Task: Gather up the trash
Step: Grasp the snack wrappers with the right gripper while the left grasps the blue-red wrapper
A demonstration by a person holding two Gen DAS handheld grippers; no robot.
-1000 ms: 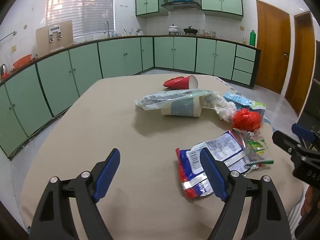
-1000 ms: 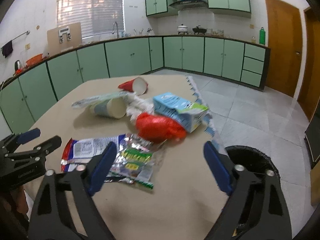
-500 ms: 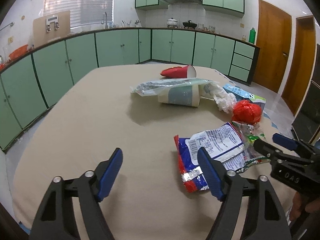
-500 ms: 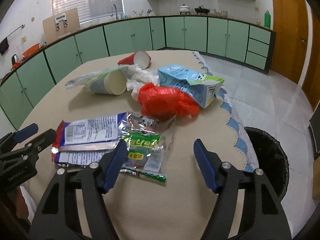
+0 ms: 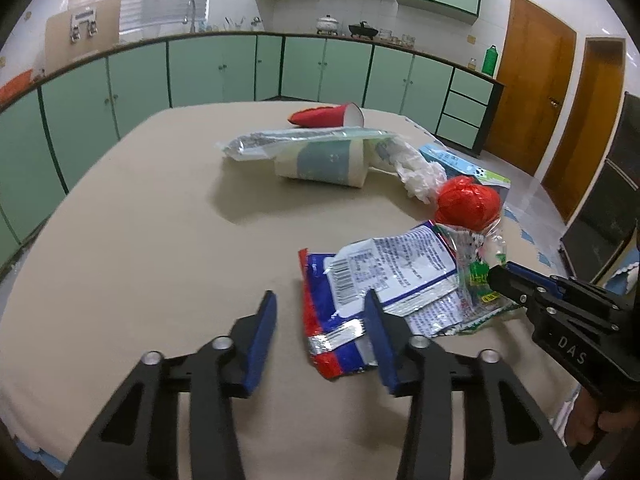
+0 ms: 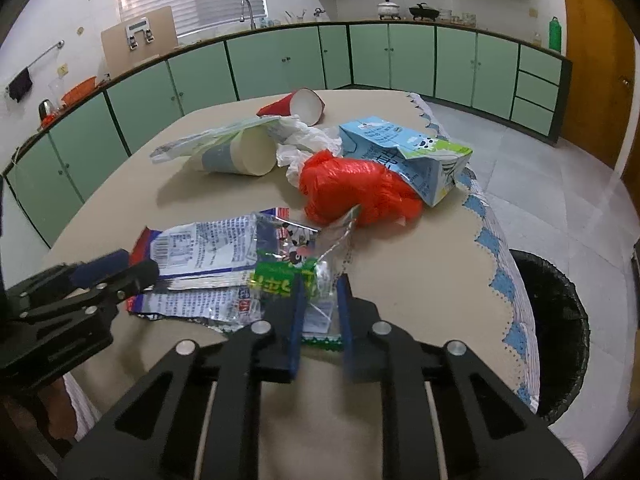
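Observation:
Trash lies on a beige table point(image 5: 132, 248). A red, white and blue foil wrapper point(image 5: 372, 276) point(image 6: 200, 252) is nearest. My left gripper point(image 5: 320, 312) is partly open, its right finger over the wrapper's near edge. A green and clear snack wrapper point(image 6: 292, 276) point(image 5: 478, 276) overlaps it. My right gripper point(image 6: 320, 300) has its jaws nearly shut around this green wrapper's near edge. Behind lie a red plastic bag point(image 6: 356, 188) point(image 5: 468, 204), a blue milk carton point(image 6: 404, 152), a pale paper cup point(image 5: 324, 162) point(image 6: 240, 154) and a red cup point(image 5: 328, 115) point(image 6: 296, 107).
A black trash bin point(image 6: 556, 320) stands on the floor right of the table. White crumpled plastic point(image 5: 420, 172) and a long clear wrapper point(image 5: 296, 140) lie by the paper cup. Green kitchen cabinets point(image 5: 200, 76) run behind, wooden doors point(image 5: 528, 80) at right.
Both grippers moved forward and down toward the wrappers. Both jaws narrowed. The right one closed around the green wrapper's edge.

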